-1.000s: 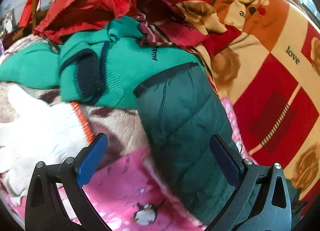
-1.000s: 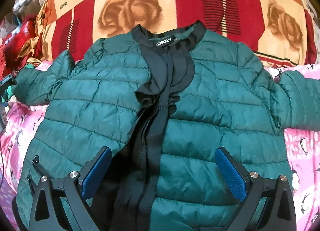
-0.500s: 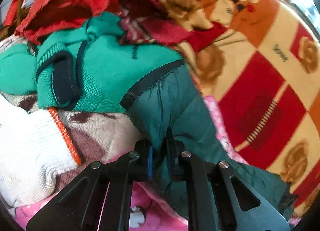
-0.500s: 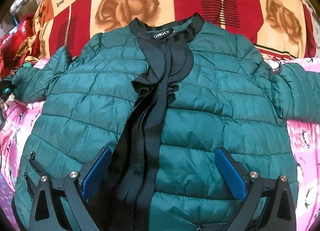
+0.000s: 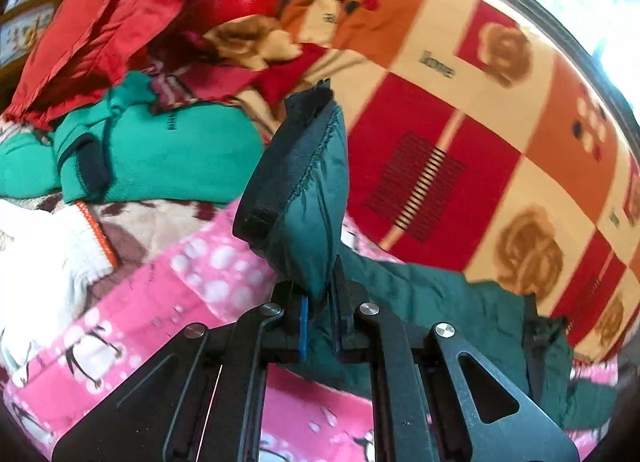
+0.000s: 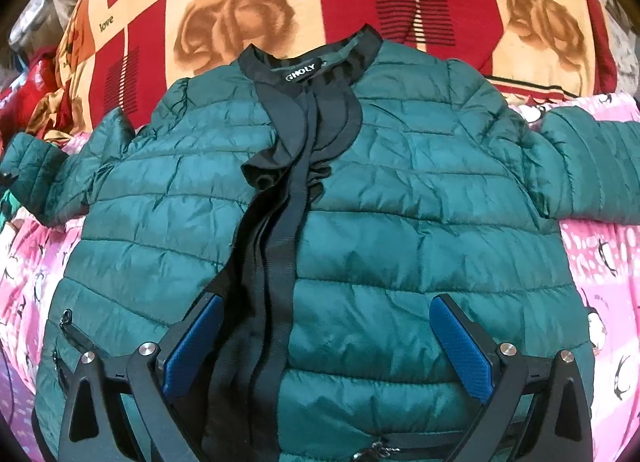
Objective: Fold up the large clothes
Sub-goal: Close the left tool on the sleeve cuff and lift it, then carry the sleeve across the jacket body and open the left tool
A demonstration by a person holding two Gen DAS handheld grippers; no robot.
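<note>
Pink penguin-print blanket (image 6: 600, 262) covered the bed, with a red, orange and cream rose-print blanket (image 5: 460, 134) lying beyond it. Green puffer jacket (image 6: 400, 202) lay flat, front up, directly under and ahead of the right gripper (image 6: 326, 346), black collar (image 6: 304, 70) at the far end, black zipper placket (image 6: 272, 262) running down toward the left blue pad. Right gripper's jaws stood wide apart, pads above the lower jacket body, nothing pinched between them. 1 sleeve extended out to the right of that gripper, the other to the left.

Left gripper (image 5: 318, 316) was clamped tight on that left sleeve (image 5: 308, 198), jaws pressed together on the green fabric just behind the cuff. Black-trimmed cuff (image 5: 288, 166) stood upright just ahead of the fingertips, lifted off the pink blanket. Left of that gripper sat a bright green knit sweater (image 5: 180, 158) and a white knitted garment (image 5: 44, 254). Red clothes (image 5: 100, 22) were piled farther ahead on the left. Left-wrist view was motion-blurred.
</note>
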